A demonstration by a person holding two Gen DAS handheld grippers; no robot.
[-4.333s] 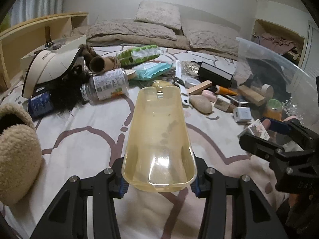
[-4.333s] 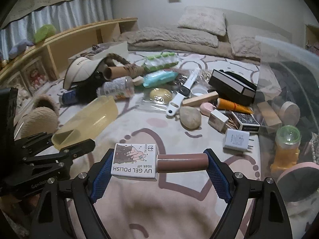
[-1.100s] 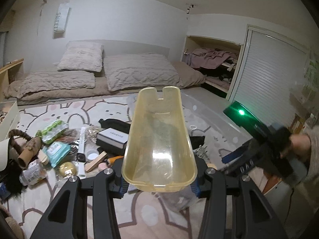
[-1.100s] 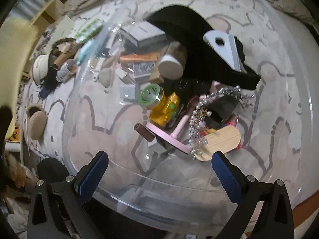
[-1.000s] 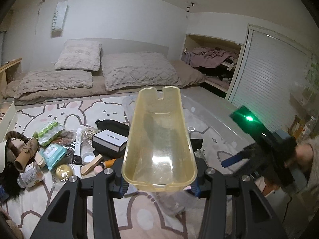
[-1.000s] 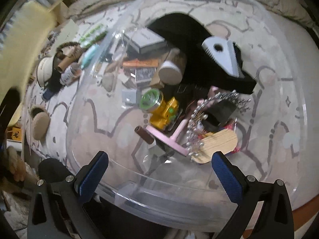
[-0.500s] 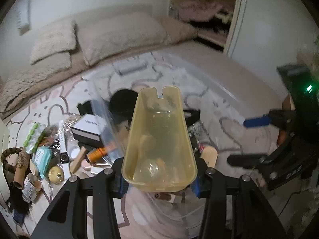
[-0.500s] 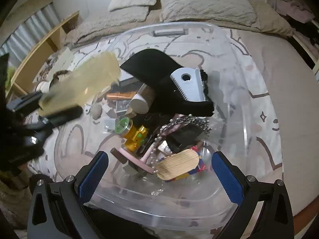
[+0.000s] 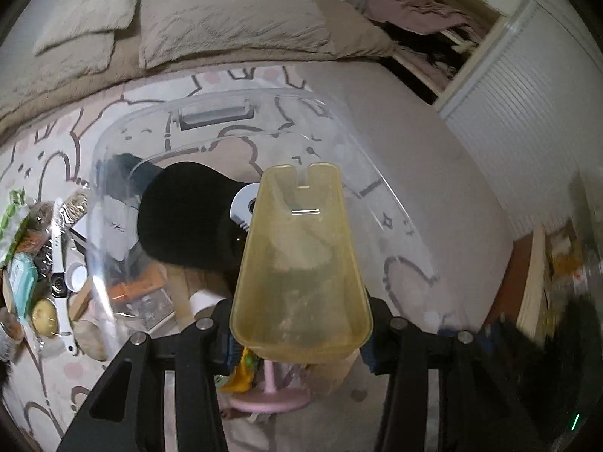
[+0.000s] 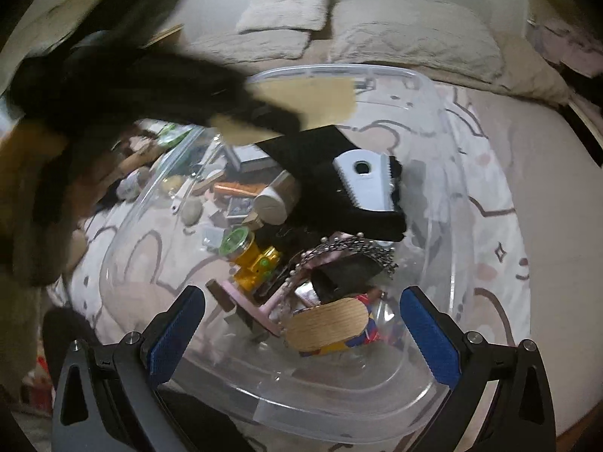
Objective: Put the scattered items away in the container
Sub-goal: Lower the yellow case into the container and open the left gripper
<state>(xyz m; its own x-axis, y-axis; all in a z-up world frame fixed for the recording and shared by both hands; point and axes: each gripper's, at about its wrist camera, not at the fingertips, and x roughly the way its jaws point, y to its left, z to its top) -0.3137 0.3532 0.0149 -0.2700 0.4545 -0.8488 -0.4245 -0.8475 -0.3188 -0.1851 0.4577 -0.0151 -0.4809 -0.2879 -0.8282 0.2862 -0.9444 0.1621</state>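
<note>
My left gripper [image 9: 297, 342] is shut on a translucent yellow plastic tray [image 9: 301, 263] and holds it above the clear plastic container [image 9: 211, 101]. In the right wrist view the tray [image 10: 301, 98] shows blurred over the container's far side. My right gripper [image 10: 301, 324] is open and empty above the container's near rim [image 10: 339, 395]. Inside lie a black cloth [image 10: 331, 180], a grey scraper [image 10: 365, 180], a yellow toy [image 10: 256, 263], a pink stand [image 10: 256, 309], a bead chain [image 10: 339, 248] and a wooden oval piece [image 10: 328, 324].
Scattered items lie on the patterned bedspread left of the container: a teal wipes pack [image 9: 20, 282], a white strap [image 9: 60, 263], a yellow round soap [image 9: 45, 316], a stone [image 9: 88, 341]. Pillows [image 9: 226, 19] lie at the back. A closet shelf [image 9: 426, 26] is at the right.
My left gripper has carried the yellow tray from beside the container to over it, tilting down. My right gripper, open and empty, has pulled back toward the near rim.
</note>
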